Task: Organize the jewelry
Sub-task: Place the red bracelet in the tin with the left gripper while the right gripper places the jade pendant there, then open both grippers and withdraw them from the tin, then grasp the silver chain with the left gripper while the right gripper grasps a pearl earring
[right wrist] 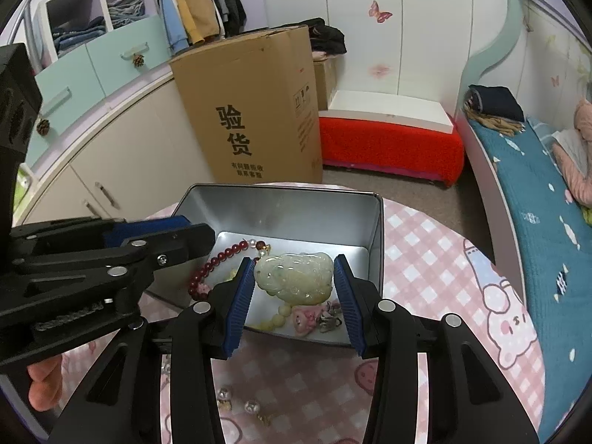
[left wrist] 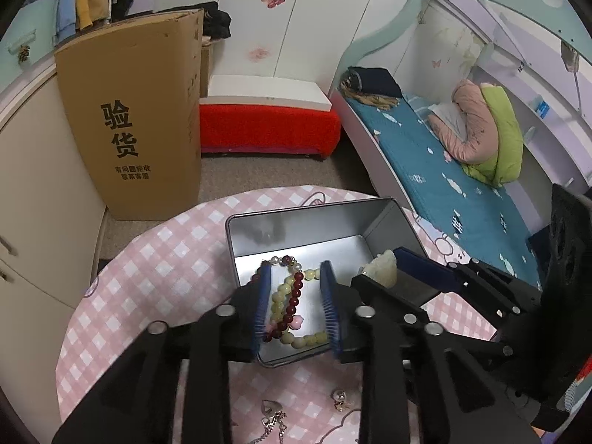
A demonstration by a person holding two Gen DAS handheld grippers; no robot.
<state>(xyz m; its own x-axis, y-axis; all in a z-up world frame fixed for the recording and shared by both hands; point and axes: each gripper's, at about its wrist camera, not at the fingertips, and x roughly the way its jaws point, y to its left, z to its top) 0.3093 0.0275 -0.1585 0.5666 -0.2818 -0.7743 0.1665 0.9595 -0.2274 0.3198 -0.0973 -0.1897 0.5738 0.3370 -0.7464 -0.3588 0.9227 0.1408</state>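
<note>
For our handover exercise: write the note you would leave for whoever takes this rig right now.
Left tool: open over the tin, the red bead bracelet and cream bead bracelet lying loose between its fingers.
Right tool: shut on the jade pendant, held over the tin.
Done: both bracelets are in the tin.
Left: release the pendant; collect the heart-charm chain and pearl earrings from the tablecloth.

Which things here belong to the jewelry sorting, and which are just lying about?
Job:
metal tin
jade pendant between the right gripper fingers
bead bracelets in the tin
heart necklace
pearl earrings

Lying about:
cardboard box
red bench
bed
hanging clothes
</note>
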